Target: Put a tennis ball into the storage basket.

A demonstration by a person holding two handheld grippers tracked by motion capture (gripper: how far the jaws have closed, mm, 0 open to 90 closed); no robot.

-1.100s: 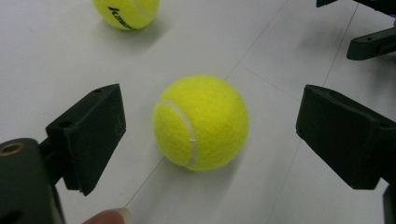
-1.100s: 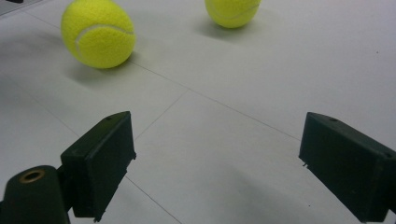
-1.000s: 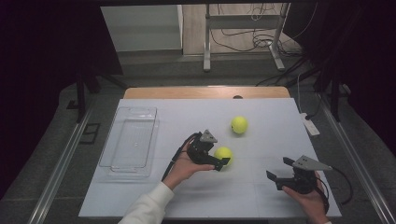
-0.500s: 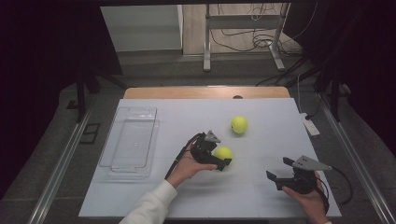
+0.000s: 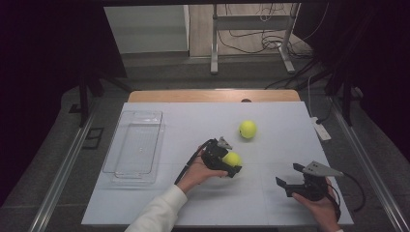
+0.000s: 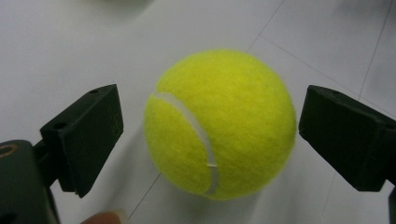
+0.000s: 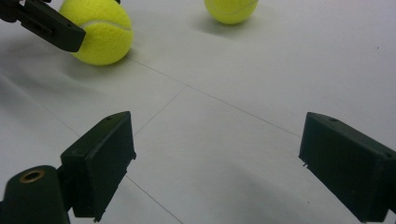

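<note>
Taking the clear tray at the left of the tabletop as the landmark: it lies flat, with nothing in it that can be made out. To the right of the tray, near the middle of the tabletop, the left claw stands around the nearer tennis ball. In the left gripper view the ball sits squarely between the two black jaws, which are spread apart with a gap showing on each side, so nothing is clamped yet. The ball rests on the tabletop, directly ahead of this claw and centred in it; being round, it has no long axis to line up with. A straight closing of the jaws looks like all the grasp needs. Farther right from the tray and a little beyond, a second tennis ball lies well apart from both claws. Farthest right, near the front edge, the right claw hangs with jaws wide apart, holding nothing. The left hand is plainly the nearer one.
</note>
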